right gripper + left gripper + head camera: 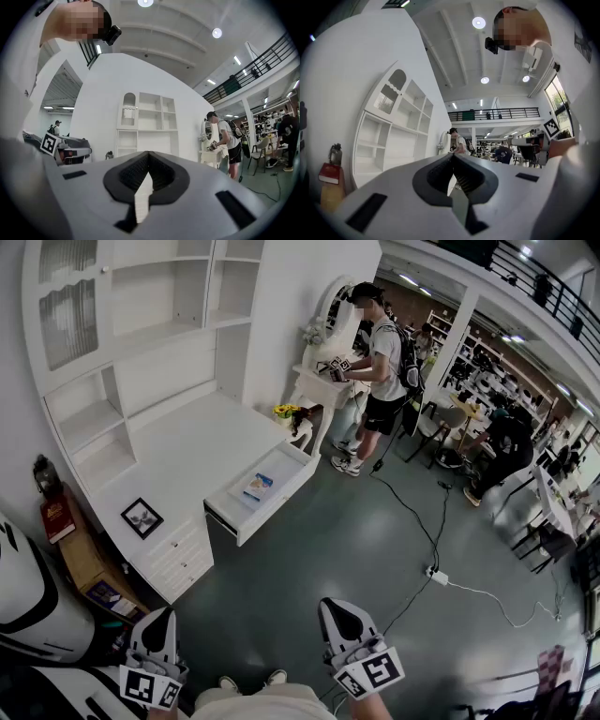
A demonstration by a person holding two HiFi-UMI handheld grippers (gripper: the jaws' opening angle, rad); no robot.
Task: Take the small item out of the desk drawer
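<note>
Right gripper, closed, hangs well short of drawer.

The drawer is white and shallow, and it stands pulled well out from the front edge of the white counter, its open top facing up and its front panel hanging out over the grey floor. Inside it lies the small item, a flat rectangular thing, mostly blue and white with a touch of yellow. It rests flat on the drawer's bottom, about midway along the length, clear of the side walls; its print is too small to make out
</note>
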